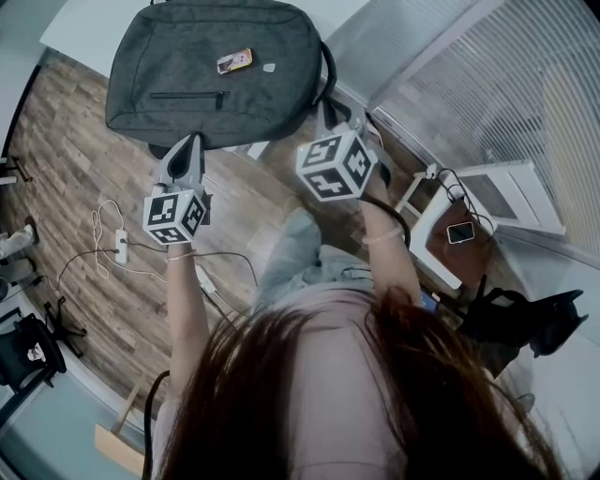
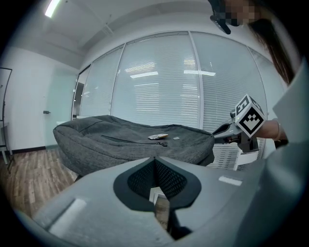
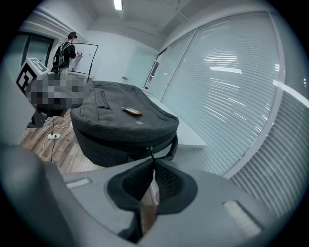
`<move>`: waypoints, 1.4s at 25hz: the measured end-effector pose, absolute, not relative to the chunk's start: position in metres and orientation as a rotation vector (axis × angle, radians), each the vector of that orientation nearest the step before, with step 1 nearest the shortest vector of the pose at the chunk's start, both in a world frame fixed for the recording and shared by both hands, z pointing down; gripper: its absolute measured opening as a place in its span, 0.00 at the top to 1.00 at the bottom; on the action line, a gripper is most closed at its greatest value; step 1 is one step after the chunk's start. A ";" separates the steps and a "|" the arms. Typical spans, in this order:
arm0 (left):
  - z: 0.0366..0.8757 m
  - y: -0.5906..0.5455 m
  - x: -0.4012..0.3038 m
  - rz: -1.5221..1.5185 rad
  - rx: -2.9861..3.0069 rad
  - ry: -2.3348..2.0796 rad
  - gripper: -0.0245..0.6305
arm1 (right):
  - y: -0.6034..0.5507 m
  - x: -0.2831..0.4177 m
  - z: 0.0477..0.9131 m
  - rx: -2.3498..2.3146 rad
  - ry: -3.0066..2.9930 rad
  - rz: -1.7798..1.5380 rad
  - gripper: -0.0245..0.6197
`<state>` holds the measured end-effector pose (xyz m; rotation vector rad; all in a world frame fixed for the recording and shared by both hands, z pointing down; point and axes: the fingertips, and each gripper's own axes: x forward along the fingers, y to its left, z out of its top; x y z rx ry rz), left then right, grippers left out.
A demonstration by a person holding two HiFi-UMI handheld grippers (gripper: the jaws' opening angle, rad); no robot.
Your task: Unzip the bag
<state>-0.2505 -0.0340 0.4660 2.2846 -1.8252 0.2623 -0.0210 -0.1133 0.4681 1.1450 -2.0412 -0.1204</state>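
Note:
A grey backpack lies flat on a white table, front pocket up, with a small orange label on top. My right gripper is at the bag's near right corner, beside the carry strap. In the right gripper view the right gripper is shut on the zipper pull of the main zip. My left gripper sits at the bag's near edge. The left gripper is shut with nothing between its jaws, and the backpack lies just ahead of it.
A power strip with cables lies on the wooden floor below the table. A white stand carrying a small device is at the right by the blinds. A black chair is at the far left. A person stands far behind.

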 end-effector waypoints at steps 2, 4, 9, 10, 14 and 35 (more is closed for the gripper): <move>0.466 -0.033 -0.251 0.254 2.288 -1.823 0.95 | -0.117 -0.021 0.468 1.140 -2.037 -0.123 0.94; 0.465 -0.033 -0.251 0.247 2.289 -1.820 0.95 | -0.120 -0.020 0.467 1.136 -2.032 -0.127 0.94; 0.467 -0.033 -0.249 0.249 2.310 -1.795 0.95 | -0.128 -0.019 0.469 1.125 -2.023 -0.128 0.94; 0.467 -0.032 -0.249 0.251 2.315 -1.789 0.95 | -0.129 -0.019 0.469 1.123 -2.020 -0.129 0.94; 0.467 -0.032 -0.249 0.254 2.331 -1.773 0.95 | -0.132 -0.019 0.469 1.110 -2.020 -0.126 0.94; 0.430 -0.055 -0.218 0.361 2.278 -1.582 0.95 | -0.134 -0.022 0.480 1.060 -2.043 0.007 0.94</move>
